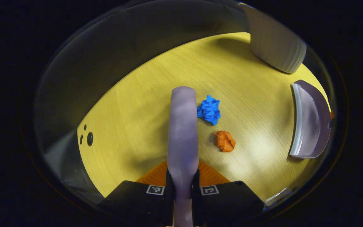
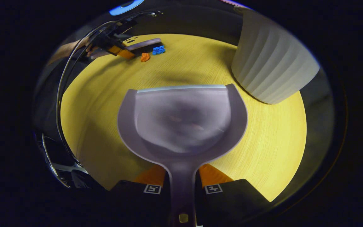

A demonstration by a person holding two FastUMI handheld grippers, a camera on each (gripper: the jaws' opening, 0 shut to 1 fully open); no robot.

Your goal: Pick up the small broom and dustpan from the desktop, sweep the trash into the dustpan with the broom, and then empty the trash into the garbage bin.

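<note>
Left tool [image 1: 183, 186] clamps broom [image 1: 183, 126], right tool [image 2: 181, 186] clamps dustpan [image 2: 181, 119]; yellow wood-grain desktop [image 1: 137, 119], dark surround.

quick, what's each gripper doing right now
left gripper: closed on the broom
right gripper: closed on the dustpan handle

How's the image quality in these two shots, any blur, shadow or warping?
Left gripper view: the broom looks soft up close, while the blue paper wad is crisp; fisheye bends the desktop edge. Right gripper view: the dustpan inside is smeared, and the garbage bin shades the wood beside it.
</note>
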